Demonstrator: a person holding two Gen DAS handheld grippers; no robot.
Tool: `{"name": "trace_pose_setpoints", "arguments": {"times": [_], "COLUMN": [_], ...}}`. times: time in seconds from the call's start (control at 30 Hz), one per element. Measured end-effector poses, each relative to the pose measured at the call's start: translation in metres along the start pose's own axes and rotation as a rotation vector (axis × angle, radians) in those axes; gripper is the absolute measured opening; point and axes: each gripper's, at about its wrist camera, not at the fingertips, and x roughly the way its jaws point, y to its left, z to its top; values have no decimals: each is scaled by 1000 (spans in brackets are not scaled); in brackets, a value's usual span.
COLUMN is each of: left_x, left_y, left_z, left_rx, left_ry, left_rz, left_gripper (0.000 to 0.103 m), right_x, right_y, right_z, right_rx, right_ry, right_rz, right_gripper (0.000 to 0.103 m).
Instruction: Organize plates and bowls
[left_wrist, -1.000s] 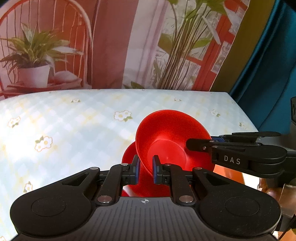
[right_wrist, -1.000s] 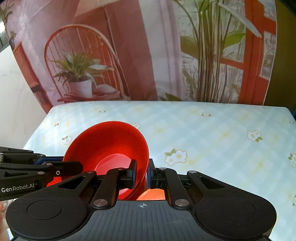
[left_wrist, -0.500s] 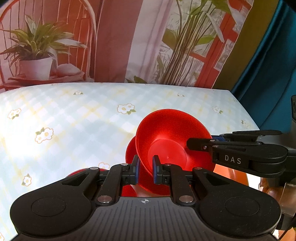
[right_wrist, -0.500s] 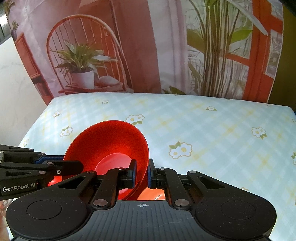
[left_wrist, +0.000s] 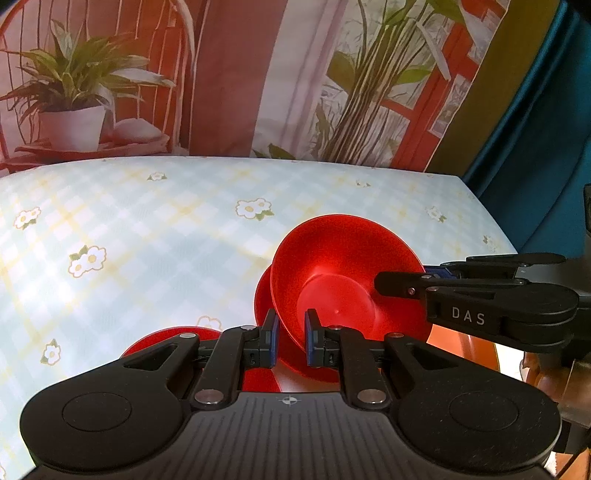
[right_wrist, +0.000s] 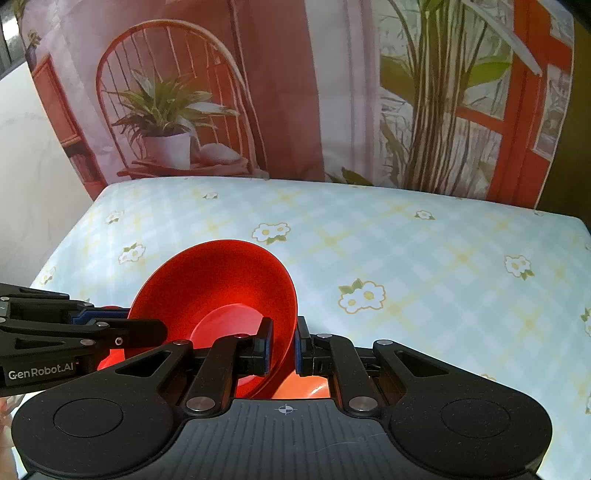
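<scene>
While both of my claws meet on one red bowl (left_wrist: 334, 280), it hangs tilted above the near edge of the table (left_wrist: 147, 229), its open side turned toward my left claw (left_wrist: 290, 338). My left claw is narrowed onto the bowl's rim, one blue pad on the inside and one on the outside. My right claw (right_wrist: 282, 345) pinches the opposite rim the same way, with the bowl's wall running between its two pads. From the left wrist view, my right claw (left_wrist: 399, 284) reaches in from the right, its tips touching the bowl's far right edge. From the right wrist view, my left claw (right_wrist: 147, 330) comes in from the left at the bowl's (right_wrist: 218, 295) near left edge.

Just behind the held bowl, in the left wrist view, a second red bowl (left_wrist: 263, 299) shows as a curved sliver. Lower and nearer, a flat red plate (left_wrist: 177, 334) lies on the flowered tablecloth (right_wrist: 406, 266), partly hidden by my left claw's linkage. An orange dish (right_wrist: 306, 387) peeks out under my right claw, mostly hidden.
</scene>
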Motion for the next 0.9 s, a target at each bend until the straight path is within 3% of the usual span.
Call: {"name": "trace_pose_setpoints", "arguments": {"times": [0.9], "left_x": [8], "left_y": [0], "left_z": [4], "left_rx": [29], "left_ry": [-2], "left_rz": [59], "left_gripper": [15], "right_x": [11], "right_y": [3], "right_z": [-1], "right_rx": [-58], "right_ry": [2], "right_rz": [-49], "right_gripper": [15]}}
